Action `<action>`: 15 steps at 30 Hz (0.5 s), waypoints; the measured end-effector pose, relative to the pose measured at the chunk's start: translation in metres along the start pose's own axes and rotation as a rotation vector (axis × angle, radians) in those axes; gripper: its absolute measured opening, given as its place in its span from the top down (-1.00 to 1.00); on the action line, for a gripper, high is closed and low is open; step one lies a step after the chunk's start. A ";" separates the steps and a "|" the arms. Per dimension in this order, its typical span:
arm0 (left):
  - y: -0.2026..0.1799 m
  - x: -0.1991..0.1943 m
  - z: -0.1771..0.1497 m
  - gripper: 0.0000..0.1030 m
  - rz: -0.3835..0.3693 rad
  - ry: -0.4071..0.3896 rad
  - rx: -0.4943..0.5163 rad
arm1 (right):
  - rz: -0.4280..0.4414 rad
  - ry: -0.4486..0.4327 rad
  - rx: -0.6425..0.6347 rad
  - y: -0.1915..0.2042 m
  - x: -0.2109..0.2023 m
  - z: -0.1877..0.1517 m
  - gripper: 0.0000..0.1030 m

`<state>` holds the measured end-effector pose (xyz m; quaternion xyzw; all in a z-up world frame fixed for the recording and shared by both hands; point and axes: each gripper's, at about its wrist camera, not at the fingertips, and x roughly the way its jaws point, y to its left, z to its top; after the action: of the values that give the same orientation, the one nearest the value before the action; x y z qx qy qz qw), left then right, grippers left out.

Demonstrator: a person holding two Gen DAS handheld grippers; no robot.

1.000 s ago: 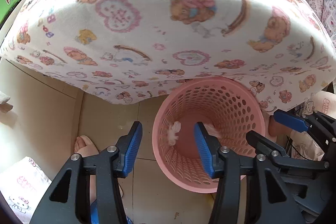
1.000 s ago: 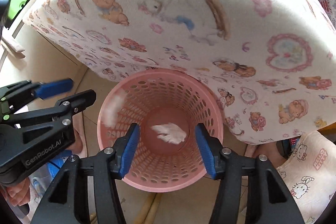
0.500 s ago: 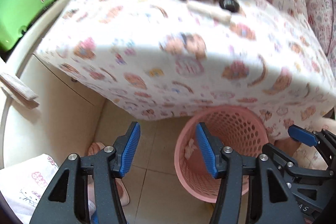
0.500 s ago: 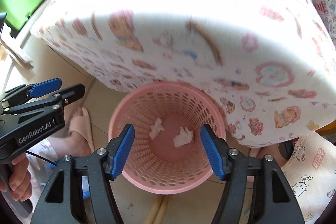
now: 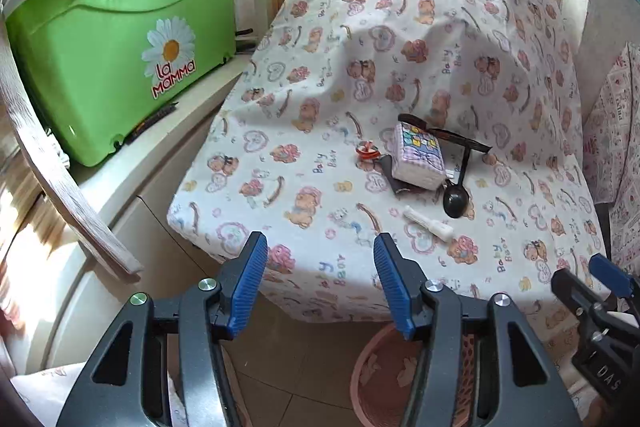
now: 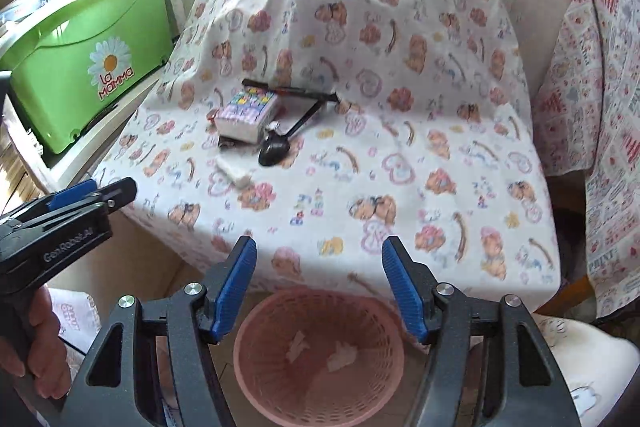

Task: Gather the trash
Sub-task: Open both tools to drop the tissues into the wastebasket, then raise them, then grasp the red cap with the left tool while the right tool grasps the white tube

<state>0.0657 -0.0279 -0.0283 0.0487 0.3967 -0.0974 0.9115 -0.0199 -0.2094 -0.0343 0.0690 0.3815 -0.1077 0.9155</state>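
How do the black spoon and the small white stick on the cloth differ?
The spoon is black, the white stick pale. The spoon is longer, with a round bowl; the stick is short and straight. The spoon's handle reaches back beside the tissue pack; the stick lies apart, nearer the table edge. Both rest flat on the cloth.

Cloth [image 6: 400, 131] right half bare; clutter [image 6: 256, 123] left; basket [image 6: 316, 359] open.

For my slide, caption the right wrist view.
Open right gripper above pink basket holding two tissue scraps; clutter remains on the covered table.

Both hand-held grippers [image 5: 320, 287] [image 6: 318, 291] up from basket [image 6: 320, 355], tabletop items [image 5: 418, 161] visible
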 end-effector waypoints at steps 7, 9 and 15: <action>0.039 -0.043 0.029 -0.05 -0.013 -0.078 -0.025 | -0.040 -0.080 0.040 -0.002 -0.040 0.050 -0.33; 0.046 -0.048 0.029 -0.05 -0.024 -0.084 -0.048 | -0.046 -0.095 0.021 0.002 -0.047 0.059 -0.35; 0.047 -0.048 0.029 -0.05 -0.014 -0.078 -0.073 | -0.065 -0.096 -0.060 0.016 -0.049 0.065 -0.36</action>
<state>0.0650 0.0194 0.0273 0.0088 0.3647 -0.0909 0.9266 -0.0048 -0.2003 0.0468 0.0238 0.3420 -0.1291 0.9305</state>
